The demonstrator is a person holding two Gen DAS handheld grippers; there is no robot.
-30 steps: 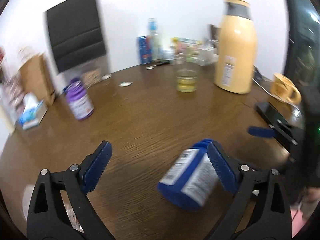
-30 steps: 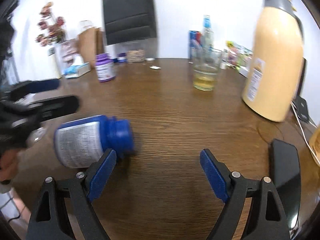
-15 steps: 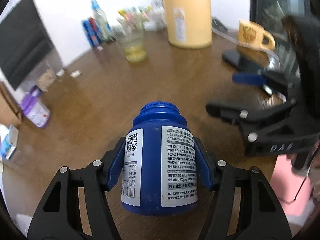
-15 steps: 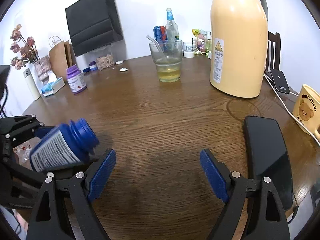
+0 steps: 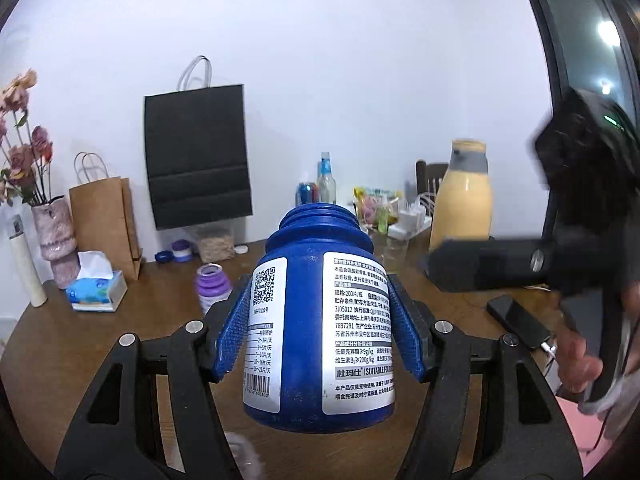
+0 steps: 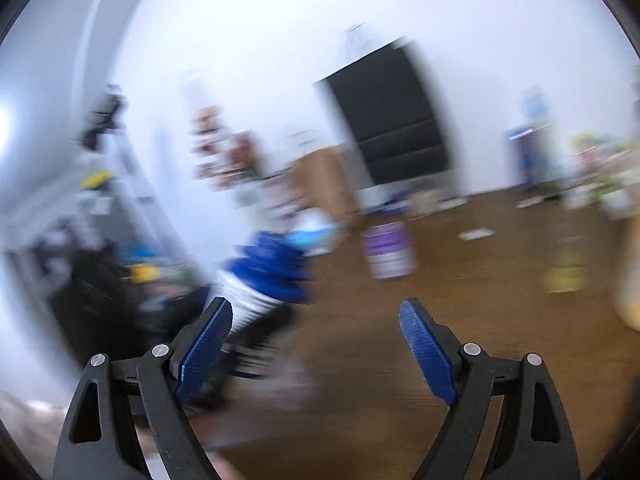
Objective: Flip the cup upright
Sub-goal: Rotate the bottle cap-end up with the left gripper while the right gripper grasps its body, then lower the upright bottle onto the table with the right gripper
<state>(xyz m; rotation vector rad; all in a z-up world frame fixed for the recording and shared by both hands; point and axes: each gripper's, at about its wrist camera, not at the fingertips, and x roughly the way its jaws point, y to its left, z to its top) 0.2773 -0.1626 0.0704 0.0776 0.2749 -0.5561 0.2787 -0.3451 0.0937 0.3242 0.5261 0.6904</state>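
Both wrist views face the black bag (image 5: pixel 198 156) wall; right seems blurred, farther back.

1. A home dining room is indicated by a wooden table (image 5: pixel 120 332) and a chair (image 5: pixel 428 174).
2. Household clutter is shown: flowers (image 5: pixel 24 136), tissues (image 5: pixel 96 284), thermos (image 5: pixel 462 196), paper bags (image 5: pixel 106 216).

Blue bottle (image 5: pixel 320 320) — mouth up (cap off) — between the left tool's (image 5: pixel 320 332) pads.
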